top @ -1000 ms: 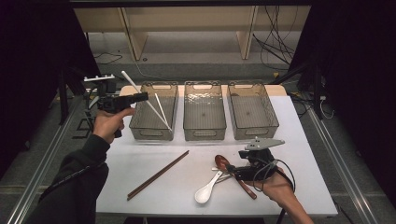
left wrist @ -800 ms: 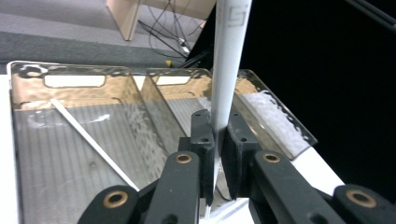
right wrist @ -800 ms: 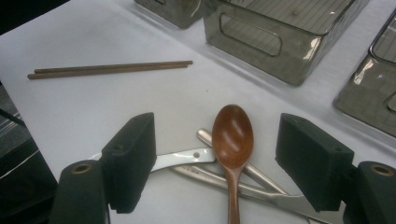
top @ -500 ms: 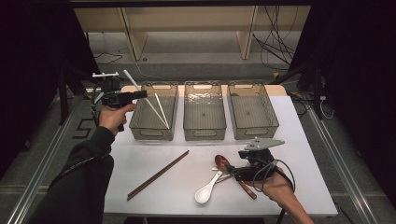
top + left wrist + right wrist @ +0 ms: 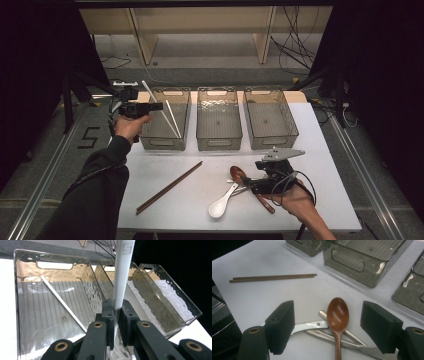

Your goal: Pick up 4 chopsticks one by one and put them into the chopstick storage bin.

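My left gripper [image 5: 158, 106] hangs at the near left corner of the left clear bin [image 5: 150, 142] and is shut on a white chopstick [image 5: 149, 92]. In the left gripper view that chopstick [image 5: 121, 277] stands up between the jaws [image 5: 116, 312], its lower end down over the bin. A second white chopstick [image 5: 62, 303] lies slanted on the bin's floor. My right gripper [image 5: 249, 186] rests low at the front right, open. Its pads [image 5: 280, 326] flank a brown wooden spoon [image 5: 337, 315] without touching it.
A white spoon [image 5: 222, 202] and metal utensils [image 5: 353, 340] lie crossed under the brown spoon. A pair of brown chopsticks [image 5: 170, 186] lies diagonally on the white table [image 5: 320, 150]. The middle bin [image 5: 219, 120] and right bin [image 5: 270, 117] stand along the back.
My left hand has come down and slightly right with the white chopstick, closer to the left bin. The right hand has stayed still.
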`<state>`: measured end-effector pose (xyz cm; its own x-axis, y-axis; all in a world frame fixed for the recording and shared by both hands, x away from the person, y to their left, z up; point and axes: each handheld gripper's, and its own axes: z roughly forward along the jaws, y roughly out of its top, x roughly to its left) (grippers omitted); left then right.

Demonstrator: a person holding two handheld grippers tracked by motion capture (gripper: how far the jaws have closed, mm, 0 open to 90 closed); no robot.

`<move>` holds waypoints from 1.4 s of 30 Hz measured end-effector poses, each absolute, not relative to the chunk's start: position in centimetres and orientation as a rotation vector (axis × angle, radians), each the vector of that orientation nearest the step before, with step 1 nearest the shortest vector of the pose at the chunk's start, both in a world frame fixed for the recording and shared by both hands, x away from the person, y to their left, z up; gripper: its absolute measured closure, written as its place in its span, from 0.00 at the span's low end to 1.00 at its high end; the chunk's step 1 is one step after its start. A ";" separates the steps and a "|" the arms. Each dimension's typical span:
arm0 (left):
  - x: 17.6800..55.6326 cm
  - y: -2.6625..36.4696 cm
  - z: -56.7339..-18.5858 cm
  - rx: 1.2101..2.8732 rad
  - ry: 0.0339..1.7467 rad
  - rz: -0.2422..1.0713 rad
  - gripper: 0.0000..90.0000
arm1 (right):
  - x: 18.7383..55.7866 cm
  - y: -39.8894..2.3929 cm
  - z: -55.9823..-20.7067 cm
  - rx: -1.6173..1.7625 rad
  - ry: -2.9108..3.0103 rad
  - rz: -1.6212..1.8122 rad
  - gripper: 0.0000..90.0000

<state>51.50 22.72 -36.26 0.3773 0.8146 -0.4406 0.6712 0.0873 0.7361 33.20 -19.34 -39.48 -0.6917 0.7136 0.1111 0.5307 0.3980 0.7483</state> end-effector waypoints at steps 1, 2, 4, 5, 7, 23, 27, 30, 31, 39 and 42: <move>51.5 22.7 -36.3 1.633 1.346 0.177 0.92 | 33.2 -19.4 -39.5 1.102 2.428 1.173 0.31; 51.5 22.6 -36.3 1.638 1.346 0.175 0.92 | 33.2 -19.4 -39.5 1.102 2.428 1.173 0.31; 51.6 22.5 -36.5 1.653 1.346 0.175 0.92 | 33.2 -19.4 -39.5 1.102 2.428 1.172 0.31; 51.6 22.5 -36.5 1.661 1.348 0.178 0.92 | 33.2 -19.4 -39.5 1.101 2.428 1.172 0.31; 51.7 22.5 -36.7 1.669 1.354 0.173 0.92 | 33.2 -19.4 -39.5 1.101 2.428 1.173 0.31; 51.9 21.8 -37.3 1.723 1.359 0.152 0.91 | 33.2 -19.3 -39.5 1.099 2.432 1.173 0.31; 52.1 21.6 -37.6 1.745 1.368 0.148 0.91 | 33.2 -19.3 -39.5 1.099 2.433 1.174 0.31; 52.2 21.6 -37.7 1.747 1.374 0.146 0.91 | 33.2 -19.3 -39.5 1.099 2.433 1.175 0.31; 52.2 21.6 -37.7 1.745 1.376 0.147 0.91 | 33.2 -19.3 -39.5 1.099 2.433 1.174 0.31; 52.6 21.4 -37.9 1.749 1.425 0.172 0.76 | 33.2 -19.3 -39.5 1.095 2.435 1.175 0.31; 52.6 21.4 -38.0 1.761 1.425 0.175 0.74 | 33.2 -19.3 -39.5 1.093 2.436 1.175 0.31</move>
